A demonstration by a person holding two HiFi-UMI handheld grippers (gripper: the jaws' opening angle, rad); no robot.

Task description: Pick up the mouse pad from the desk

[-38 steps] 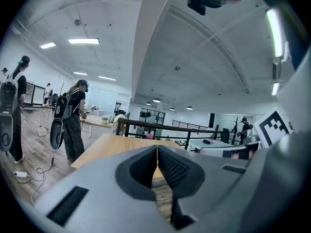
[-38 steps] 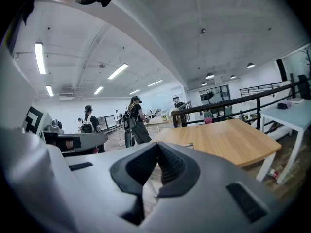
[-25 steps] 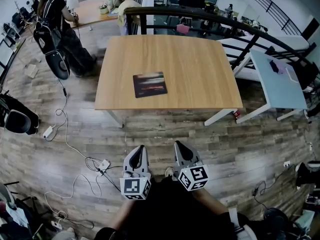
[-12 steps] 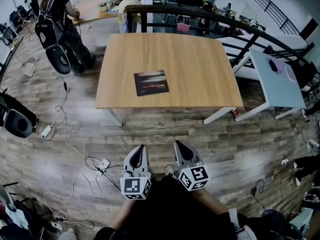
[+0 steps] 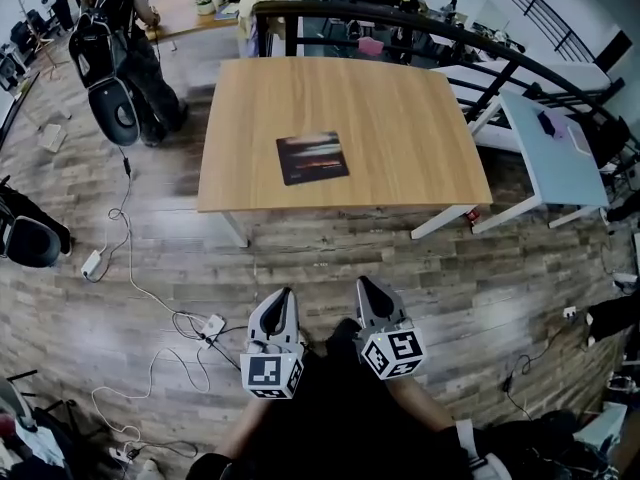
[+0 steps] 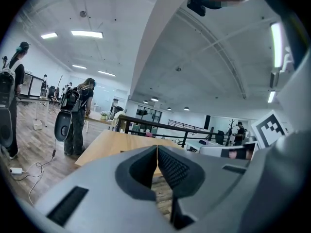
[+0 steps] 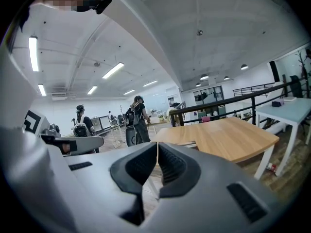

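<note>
Left tongs and right tongs are closed and empty, well short of the counter where the pad lies flat, since no reach seems begun.

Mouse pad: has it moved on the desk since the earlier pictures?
No. The mouse pad lies at the same spot on the desk, left of middle, near the front edge; both shifted together in the head view.
</note>
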